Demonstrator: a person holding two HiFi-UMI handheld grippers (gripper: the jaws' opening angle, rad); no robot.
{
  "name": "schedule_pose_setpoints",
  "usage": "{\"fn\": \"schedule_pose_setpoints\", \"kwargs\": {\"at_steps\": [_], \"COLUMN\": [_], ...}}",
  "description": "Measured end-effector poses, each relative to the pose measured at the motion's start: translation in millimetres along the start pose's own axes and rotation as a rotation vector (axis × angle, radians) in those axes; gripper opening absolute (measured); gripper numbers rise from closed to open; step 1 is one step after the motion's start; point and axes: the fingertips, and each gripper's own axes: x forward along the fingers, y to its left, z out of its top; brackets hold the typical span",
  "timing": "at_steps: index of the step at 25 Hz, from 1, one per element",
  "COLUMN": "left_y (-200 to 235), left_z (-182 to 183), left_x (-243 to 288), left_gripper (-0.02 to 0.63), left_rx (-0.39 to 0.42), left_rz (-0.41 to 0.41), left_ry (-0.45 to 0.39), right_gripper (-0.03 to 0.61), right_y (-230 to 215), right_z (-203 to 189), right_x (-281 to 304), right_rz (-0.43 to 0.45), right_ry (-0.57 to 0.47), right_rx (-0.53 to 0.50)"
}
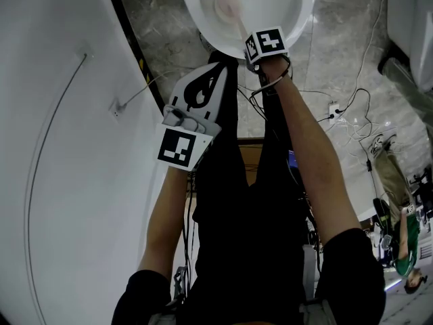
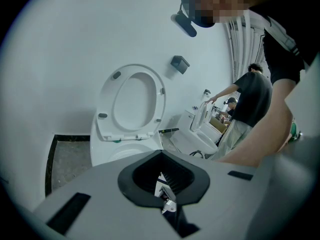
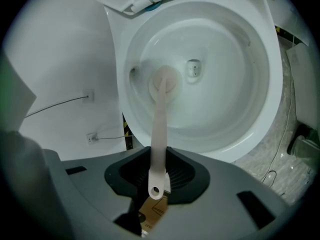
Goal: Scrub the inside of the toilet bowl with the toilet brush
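Observation:
The white toilet bowl [image 1: 301, 15] lies at the top of the head view and fills the right gripper view [image 3: 272, 79]. A pale toilet brush [image 3: 162, 83] rests with its head on the bowl's inner wall left of the drain, blurred; the head view also shows the brush [image 1: 229, 7]. My right gripper [image 3: 159, 173] is shut on the brush handle [image 3: 158, 134] and hangs over the bowl's near rim [image 1: 265, 46]. My left gripper [image 1: 197, 97] is held back beside the bowl with its jaws shut on nothing [image 2: 163, 183]. It faces the raised seat [image 2: 132, 101].
A white wall [image 1: 61, 147] with a thin cable and socket runs along the left. Cables [image 1: 342, 114] lie on the marble floor to the right. A second toilet [image 2: 200, 129] and a person in black [image 2: 250, 101] stand further off. A dark box [image 2: 179, 63] hangs on the wall.

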Motion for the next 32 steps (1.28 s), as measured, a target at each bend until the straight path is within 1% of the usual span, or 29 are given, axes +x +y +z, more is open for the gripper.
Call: {"fn": "schedule_pose_setpoints", "kwargs": {"at_steps": [6,11,16,19,24,30,32], "left_y": [0,-1,-3,-4,-8,-12,-12], "left_z": [1,2,1,2,6,8,7], "left_x": [4,6,8,12,16,21,21], "left_gripper": [0.011,0.011,0.011,0.011,0.011,0.011,0.011], "left_rx": [0.002,0.003,0.001,0.0,0.002,0.004,0.004], "left_rz": [-0.005,-0.006,-0.008,-0.012,-0.019,-0.02,-0.019], "left_ry": [0.003,0.004,0.007,0.007,-0.004,-0.003,-0.003], "right_gripper": [0.101,0.101,0.101,0.101,0.101,0.101,0.101], "right_y": [-14,-36,-60,-70,-86,-114,-121], "right_z": [-12,-23,-31,-30,-26,-7,-1], "right_x": [6,8,4,-1,-13,-39,-45], "right_rz": [-0.027,-0.073,-0.117,-0.151,-0.23,-0.356,-0.383], "right_ry": [0.067,0.123,0.15,0.156,0.153,0.13,0.129], "right_rx": [0.007,0.017,0.013,-0.016,-0.085,-0.179,-0.206]}}
